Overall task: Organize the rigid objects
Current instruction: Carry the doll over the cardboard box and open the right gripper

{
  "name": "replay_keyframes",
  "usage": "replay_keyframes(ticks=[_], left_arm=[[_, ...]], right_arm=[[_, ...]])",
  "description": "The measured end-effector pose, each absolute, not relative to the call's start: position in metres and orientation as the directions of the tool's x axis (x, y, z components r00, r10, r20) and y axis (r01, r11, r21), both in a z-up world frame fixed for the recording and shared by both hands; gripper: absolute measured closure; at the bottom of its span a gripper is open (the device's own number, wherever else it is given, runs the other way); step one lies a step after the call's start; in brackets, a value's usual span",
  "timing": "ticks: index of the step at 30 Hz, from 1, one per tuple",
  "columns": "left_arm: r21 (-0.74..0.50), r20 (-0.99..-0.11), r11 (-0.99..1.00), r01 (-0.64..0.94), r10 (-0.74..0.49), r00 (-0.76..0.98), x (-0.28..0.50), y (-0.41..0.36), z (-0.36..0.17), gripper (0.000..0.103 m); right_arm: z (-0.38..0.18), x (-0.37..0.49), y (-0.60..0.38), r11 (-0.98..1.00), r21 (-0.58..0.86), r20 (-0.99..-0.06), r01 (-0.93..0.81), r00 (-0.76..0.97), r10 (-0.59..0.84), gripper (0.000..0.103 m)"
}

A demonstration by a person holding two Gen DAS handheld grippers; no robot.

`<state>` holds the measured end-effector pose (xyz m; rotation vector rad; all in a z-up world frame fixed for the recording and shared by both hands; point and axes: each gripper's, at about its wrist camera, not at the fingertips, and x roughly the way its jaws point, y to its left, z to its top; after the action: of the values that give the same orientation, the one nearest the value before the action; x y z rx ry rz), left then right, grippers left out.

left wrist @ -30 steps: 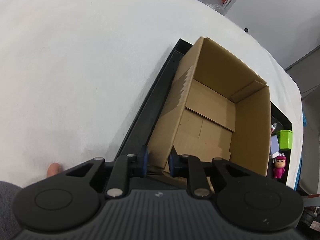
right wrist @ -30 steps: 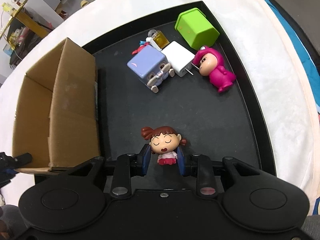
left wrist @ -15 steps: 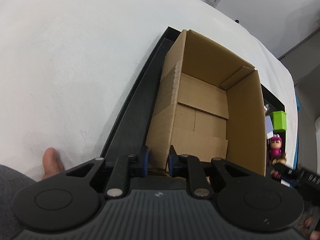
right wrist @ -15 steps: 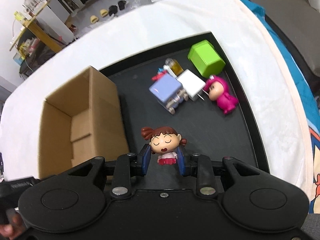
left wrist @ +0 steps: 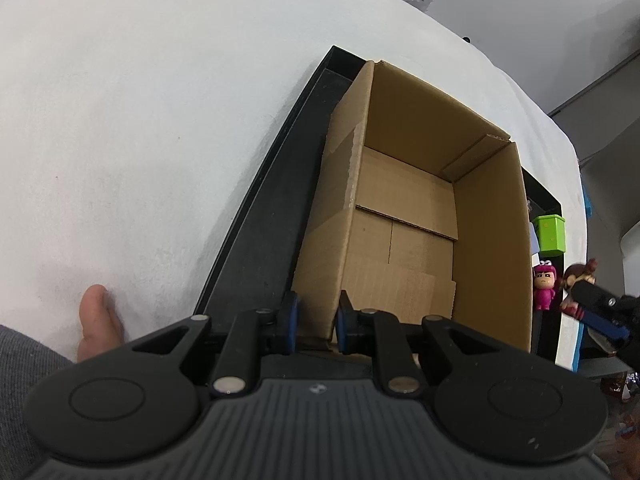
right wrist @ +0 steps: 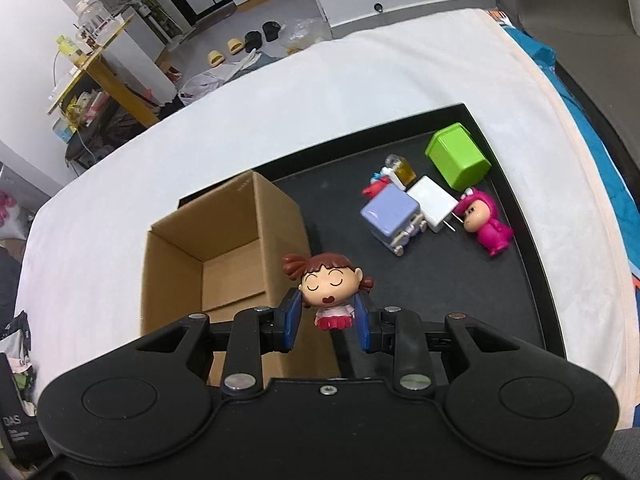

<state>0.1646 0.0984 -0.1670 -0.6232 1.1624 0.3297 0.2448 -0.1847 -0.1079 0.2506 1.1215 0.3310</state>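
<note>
Cardboard box (right wrist: 224, 264) empty, its wall clamped by left gripper (left wrist: 316, 322); right gripper (right wrist: 329, 322) grasps girl figurine (right wrist: 326, 286); five toys remain on black tray (right wrist: 532, 240).

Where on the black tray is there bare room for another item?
Bare: the tray floor between the cardboard box and the toy cluster, and the box's empty inside. Crowded: far right corner around the green cup and pink figure.

We see a bed under a white blanket (right wrist: 360, 72). A black tray (right wrist: 536, 280) lies directly on it, near the right edge; a blue sheet (right wrist: 600, 152) shows along that edge. Left of the tray, bare blanket.
</note>
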Motion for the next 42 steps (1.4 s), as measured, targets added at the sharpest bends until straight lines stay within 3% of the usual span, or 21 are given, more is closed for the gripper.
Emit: replay_keyframes(ticks=[34,36,38,42], left_arm=[[-0.345,-0.905,0.820,-0.456,-0.162,0.394,0.169,0.093,-0.177,0.085],[-0.354,-0.904,0.811,-0.466,-0.167,0.394,0.168,0.095,-0.178,0.085],[-0.359,-0.903,0.804,-0.474,-0.171,0.394,0.168,0.096,-0.178,0.085],[-0.358,-0.902,0.801,-0.479,-0.164,0.399,0.167,0.096,-0.177,0.084]], right_arm=[[-0.098,0.265,-0.098,0.873,0.443,-0.789,-0.205,0.372,0.488,0.074],[-0.099,0.266,-0.094,0.866,0.454,-0.778,-0.209,0.380,0.500,0.071],[-0.099,0.267,-0.092,0.860,0.466,-0.769,-0.209,0.385,0.510,0.045],[-0.095,0.264,-0.093,0.857,0.467,-0.759,-0.219,0.398,0.516,0.032]])
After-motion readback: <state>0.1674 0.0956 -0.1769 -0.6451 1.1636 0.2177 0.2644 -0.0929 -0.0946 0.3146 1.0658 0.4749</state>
